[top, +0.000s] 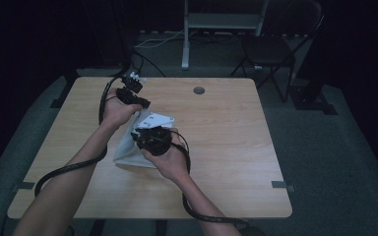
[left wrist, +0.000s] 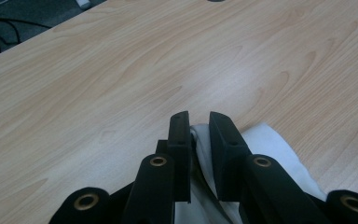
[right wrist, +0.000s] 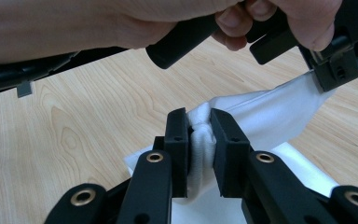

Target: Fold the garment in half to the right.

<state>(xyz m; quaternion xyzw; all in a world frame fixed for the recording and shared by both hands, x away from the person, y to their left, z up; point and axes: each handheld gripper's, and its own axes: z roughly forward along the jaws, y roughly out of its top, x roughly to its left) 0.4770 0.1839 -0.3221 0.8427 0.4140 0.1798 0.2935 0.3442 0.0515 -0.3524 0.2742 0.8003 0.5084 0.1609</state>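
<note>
A white cloth lies on the wooden table, left of the middle. My left gripper is shut on the cloth's far edge; in the left gripper view its jaws pinch a fold of the cloth around my left gripper. My right gripper sits a little nearer, shut on a bunched fold of the cloth seen between its jaws at my right gripper. The cloth stretches from there up to the left gripper, held by the other hand.
A round cable hole sits in the table near its far edge. Behind the table stand a folding chair and a white stand on dark carpet. Black cables trail from both grippers along the forearms.
</note>
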